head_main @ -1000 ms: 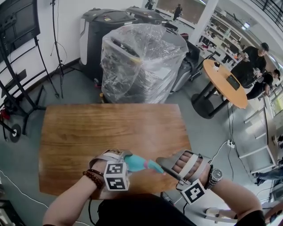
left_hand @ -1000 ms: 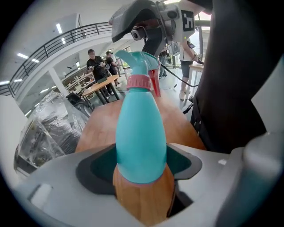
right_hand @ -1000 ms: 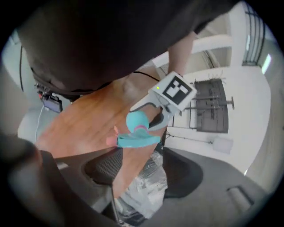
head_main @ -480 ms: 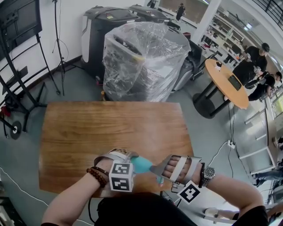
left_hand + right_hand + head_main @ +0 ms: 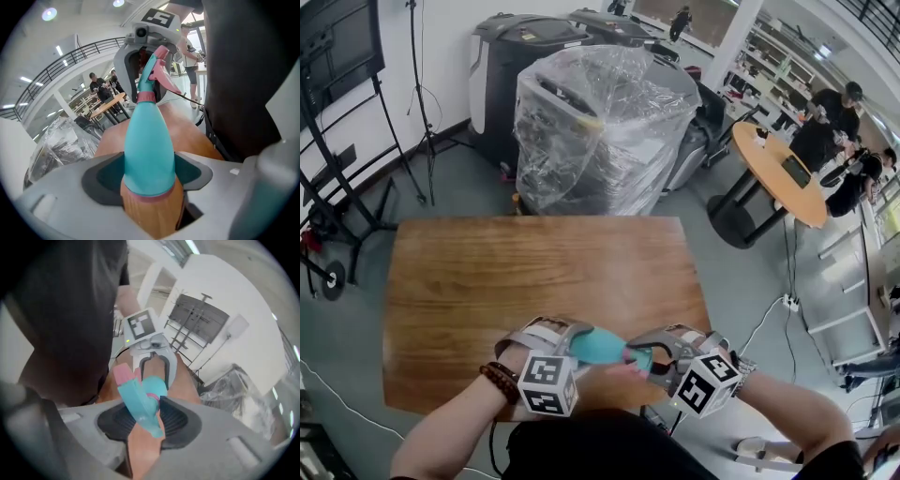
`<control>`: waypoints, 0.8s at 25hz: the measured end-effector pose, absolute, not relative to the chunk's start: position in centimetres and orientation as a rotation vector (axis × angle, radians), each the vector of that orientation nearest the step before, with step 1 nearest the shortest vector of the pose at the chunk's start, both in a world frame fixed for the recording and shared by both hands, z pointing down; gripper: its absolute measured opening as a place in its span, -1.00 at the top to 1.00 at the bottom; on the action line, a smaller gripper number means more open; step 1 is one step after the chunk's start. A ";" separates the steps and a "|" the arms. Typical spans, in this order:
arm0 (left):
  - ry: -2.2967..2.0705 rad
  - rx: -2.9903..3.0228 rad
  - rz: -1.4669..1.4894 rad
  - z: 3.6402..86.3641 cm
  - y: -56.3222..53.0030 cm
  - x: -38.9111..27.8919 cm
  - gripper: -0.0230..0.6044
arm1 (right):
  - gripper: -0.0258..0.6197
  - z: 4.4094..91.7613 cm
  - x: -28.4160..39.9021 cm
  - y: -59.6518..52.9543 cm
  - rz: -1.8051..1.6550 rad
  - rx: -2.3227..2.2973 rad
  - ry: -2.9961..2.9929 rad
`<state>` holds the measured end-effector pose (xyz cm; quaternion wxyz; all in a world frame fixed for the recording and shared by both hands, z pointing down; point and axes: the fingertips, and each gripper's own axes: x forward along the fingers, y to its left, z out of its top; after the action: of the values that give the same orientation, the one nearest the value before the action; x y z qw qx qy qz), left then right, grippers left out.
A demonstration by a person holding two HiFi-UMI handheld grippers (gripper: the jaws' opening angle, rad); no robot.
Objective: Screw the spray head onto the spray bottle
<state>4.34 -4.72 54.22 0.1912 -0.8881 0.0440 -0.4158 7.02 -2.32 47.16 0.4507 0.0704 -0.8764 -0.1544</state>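
Note:
A teal spray bottle (image 5: 598, 345) lies nearly level above the front edge of the wooden table (image 5: 534, 272). My left gripper (image 5: 574, 341) is shut on its body (image 5: 147, 145), the pads pressing both sides. The teal spray head (image 5: 157, 70) with its pink trigger sits on the pink neck ring. My right gripper (image 5: 649, 357) faces the left one. Its jaws have just been closing, and the spray head (image 5: 138, 397) is between the pads, gripped. In the right gripper view, the bottle's shoulder (image 5: 153, 385) and the left gripper (image 5: 152, 357) show behind it.
A plastic-wrapped machine (image 5: 600, 122) and dark bins stand on the floor beyond the table. A round orange table (image 5: 778, 169) with people is at the far right. A stand (image 5: 417, 94) is at the left. My dark-clothed body lies close below both grippers.
The right gripper has rolled, so its marker cube now faces up, and its jaws have come in around the spray head. The left gripper and the bottle have stayed in place.

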 end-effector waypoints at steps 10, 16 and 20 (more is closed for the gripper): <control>0.330 -2.393 -1.161 53.9 -6.4 3.9 -0.20 | 0.55 47.8 8.4 -6.1 1.347 0.732 -2.273; 0.434 -2.331 -1.172 53.6 -7.3 3.8 -0.20 | 0.55 48.0 9.2 -7.2 1.789 0.863 -2.172; 0.429 -2.396 -1.138 53.4 -7.0 4.1 -0.20 | 0.44 46.1 7.9 -7.4 1.783 0.768 -2.294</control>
<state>4.14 -6.98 53.39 0.2256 -0.8687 0.1556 -0.4126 7.86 -7.35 46.09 0.0678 0.2550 -0.7615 0.5919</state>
